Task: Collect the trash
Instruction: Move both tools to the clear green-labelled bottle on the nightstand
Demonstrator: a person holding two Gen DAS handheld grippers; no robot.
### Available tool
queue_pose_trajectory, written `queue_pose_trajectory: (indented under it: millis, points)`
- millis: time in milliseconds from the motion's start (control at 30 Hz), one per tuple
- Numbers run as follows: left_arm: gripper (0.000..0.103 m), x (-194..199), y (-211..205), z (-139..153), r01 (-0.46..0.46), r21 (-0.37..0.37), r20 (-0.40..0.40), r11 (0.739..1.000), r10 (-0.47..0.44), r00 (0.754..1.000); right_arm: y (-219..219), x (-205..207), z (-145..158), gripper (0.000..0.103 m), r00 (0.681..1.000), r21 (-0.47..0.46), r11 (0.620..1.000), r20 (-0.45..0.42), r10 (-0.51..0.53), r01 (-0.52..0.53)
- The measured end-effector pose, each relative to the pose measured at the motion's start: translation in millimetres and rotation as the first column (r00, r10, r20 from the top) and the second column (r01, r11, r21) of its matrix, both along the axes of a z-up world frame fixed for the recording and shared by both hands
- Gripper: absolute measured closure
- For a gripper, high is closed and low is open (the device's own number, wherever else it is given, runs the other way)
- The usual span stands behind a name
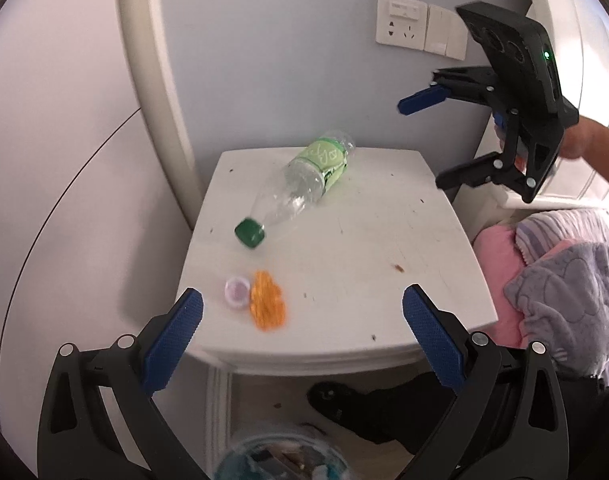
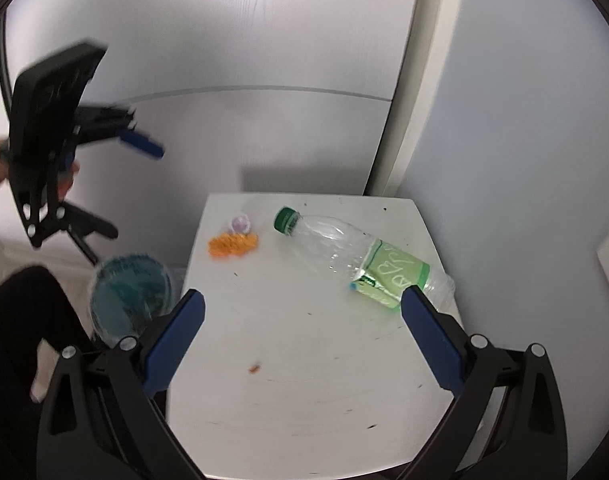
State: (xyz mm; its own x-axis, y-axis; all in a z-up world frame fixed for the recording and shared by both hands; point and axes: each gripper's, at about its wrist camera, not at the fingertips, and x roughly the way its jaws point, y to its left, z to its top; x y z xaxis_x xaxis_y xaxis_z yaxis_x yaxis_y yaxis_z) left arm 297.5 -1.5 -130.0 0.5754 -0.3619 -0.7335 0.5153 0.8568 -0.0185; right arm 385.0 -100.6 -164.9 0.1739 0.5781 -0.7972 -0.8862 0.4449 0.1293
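Hovering above white nightstand (image 1: 384, 240), left tool (image 1: 302, 312) spread, right tool (image 2: 302, 312) spread, bottle (image 2: 344, 252) lying flat.

A clear, empty plastic bottle (image 1: 304, 184) with a green cap (image 1: 249, 233) and a pale green label lies on its side on the white worktop (image 1: 384, 264), its cap pointing toward the orange peel (image 1: 267, 300). The peel lies flat near the worktop's edge, just beside a small pale bottle cap (image 1: 237, 291) that rests open side up.
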Motion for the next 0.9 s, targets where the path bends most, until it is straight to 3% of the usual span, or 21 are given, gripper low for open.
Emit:
queue_pose_trajectory:
  millis: [200,367,533,667,900]
  points:
    - [0.006,48,-26,-8,0.099,0.114,-0.044,0.989,-0.095,0.995,16,30,-21,0.007,0.994,-0.083,0.990,0.004,0.112,-0.111]
    - [0.006,81,-44,-17,0.181,0.210,-0.075,0.961,-0.169,0.983,28,56,-40,0.007,0.982,-0.177,0.967,0.008,0.188,-0.183]
    - [0.006,114,-56,-32,0.242,0.232,-0.121,0.942,-0.219,0.968,37,80,-64,0.007,0.972,-0.220,0.947,-0.054,0.228,-0.234]
    - [0.006,135,-64,-46,0.258,0.200,-0.149,0.945,-0.231,0.961,43,85,-81,0.007,0.960,-0.272,0.921,-0.053,0.274,-0.278]
    - [0.006,155,-77,-63,0.349,0.231,-0.191,0.908,-0.309,0.932,53,93,-95,0.007,0.936,-0.329,0.880,-0.030,0.351,-0.341]
